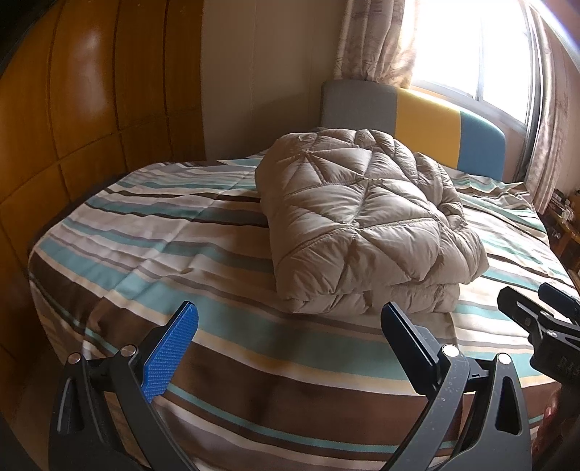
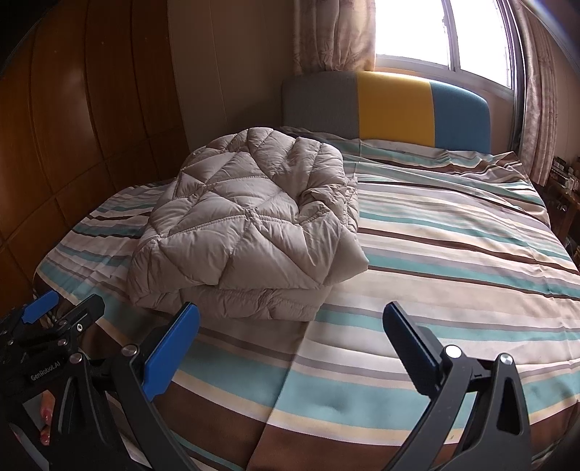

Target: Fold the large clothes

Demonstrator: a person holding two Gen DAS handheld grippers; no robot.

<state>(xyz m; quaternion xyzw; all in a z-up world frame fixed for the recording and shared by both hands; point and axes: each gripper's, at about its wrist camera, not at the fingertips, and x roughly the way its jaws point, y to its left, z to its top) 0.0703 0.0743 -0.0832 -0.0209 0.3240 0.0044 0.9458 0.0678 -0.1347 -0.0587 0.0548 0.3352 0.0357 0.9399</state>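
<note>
A beige quilted down coat (image 1: 362,224) lies folded into a thick, puffy bundle on a bed, its layers stacked and one rumpled edge turned toward the window side. It rests on a striped bedspread (image 1: 152,246) of teal, brown, cream and grey bands, nearer the wardrobe side of the mattress than the window side. Behind it stands a padded headboard (image 2: 391,108) in grey, yellow and blue panels, below a bright window (image 2: 442,32) hung with patterned curtains (image 2: 333,36). A glossy wooden wardrobe (image 1: 90,101) lines the far wall. Nothing lies between the coat and the tools. The left gripper (image 1: 290,326) hovers over the foot of the bed just short of the bundle, its blue-padded fingers spread wide and empty. The right gripper (image 2: 290,326) is held beside it at a like height, fingers likewise parted and grasping nothing, clear of the coat.
</note>
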